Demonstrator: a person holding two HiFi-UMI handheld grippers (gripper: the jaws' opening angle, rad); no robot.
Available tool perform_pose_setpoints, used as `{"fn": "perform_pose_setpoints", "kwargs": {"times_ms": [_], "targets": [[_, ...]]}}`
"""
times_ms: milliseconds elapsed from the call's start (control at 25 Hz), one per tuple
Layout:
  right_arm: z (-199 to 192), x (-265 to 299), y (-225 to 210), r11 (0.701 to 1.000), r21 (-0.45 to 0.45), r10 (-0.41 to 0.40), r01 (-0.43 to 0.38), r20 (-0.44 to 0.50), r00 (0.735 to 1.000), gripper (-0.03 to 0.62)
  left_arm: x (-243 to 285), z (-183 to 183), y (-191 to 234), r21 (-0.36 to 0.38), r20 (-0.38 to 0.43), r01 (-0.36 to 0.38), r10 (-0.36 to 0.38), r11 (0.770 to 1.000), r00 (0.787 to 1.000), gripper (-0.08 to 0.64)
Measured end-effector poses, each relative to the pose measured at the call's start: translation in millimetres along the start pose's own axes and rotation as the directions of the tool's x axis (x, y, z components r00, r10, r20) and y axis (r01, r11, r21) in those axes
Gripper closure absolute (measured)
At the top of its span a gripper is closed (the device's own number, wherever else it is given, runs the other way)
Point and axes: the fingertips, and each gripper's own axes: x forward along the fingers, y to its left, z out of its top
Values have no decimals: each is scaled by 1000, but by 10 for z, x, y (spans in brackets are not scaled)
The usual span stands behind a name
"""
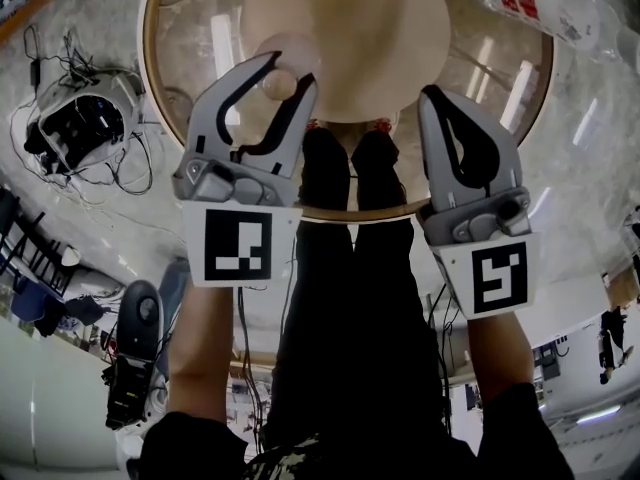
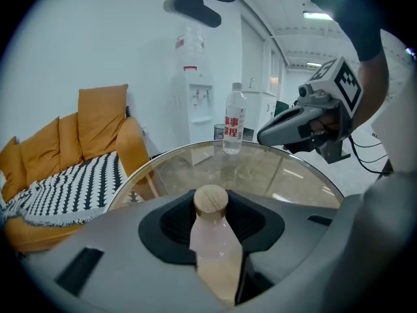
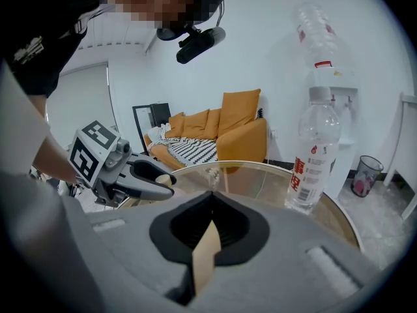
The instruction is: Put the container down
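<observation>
A small pale pink container (image 2: 213,250) with a round wooden cap (image 2: 212,200) stands upright between the pads of my left gripper (image 1: 262,93), which is shut on it. It hangs over the near left part of the round glass table (image 1: 190,28). In the head view the container (image 1: 285,63) shows between the left fingers. My right gripper (image 1: 447,118) is level with it on the right, shut, with nothing between its pads. The right gripper view shows the left gripper (image 3: 153,178) with the cap at its tip.
A clear water bottle (image 2: 234,119) with a red label stands at the table's far right edge (image 1: 540,3). An orange sofa (image 3: 228,126) and a water dispenser (image 2: 193,103) stand beyond the table. Cables and a device (image 1: 80,123) lie on the floor at left.
</observation>
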Motion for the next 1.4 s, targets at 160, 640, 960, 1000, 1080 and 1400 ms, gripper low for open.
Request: {"fn": "perform_pose_setpoints", "kwargs": {"times_ms": [160,640,960,1000,1080,1400], "targets": [[13,34,28,1000,1,0,0,5,1000,597,-14,-14,23,-11,8,0,0,1000,1000,410],[63,5,32,1000,-7,21,-21,2,1000,597,-58,40,63,3,43,-50,50,999,998,388],[295,-72,27,999,-31,35,-35,17,999,597,-268,141,109,-19,14,-94,94,995,995,365],[347,-155,13,999,-34,37,-36,18,999,597,-324,209,64,-19,14,-99,100,995,995,367],[489,-488,-74,998,-43,36,-35,31,999,597,-472,462,-151,-20,19,-117,117,993,993,367],[745,-561,229,996,-68,55,-52,36,998,597,-952,560,-37,-89,31,-182,186,979,982,473]]}}
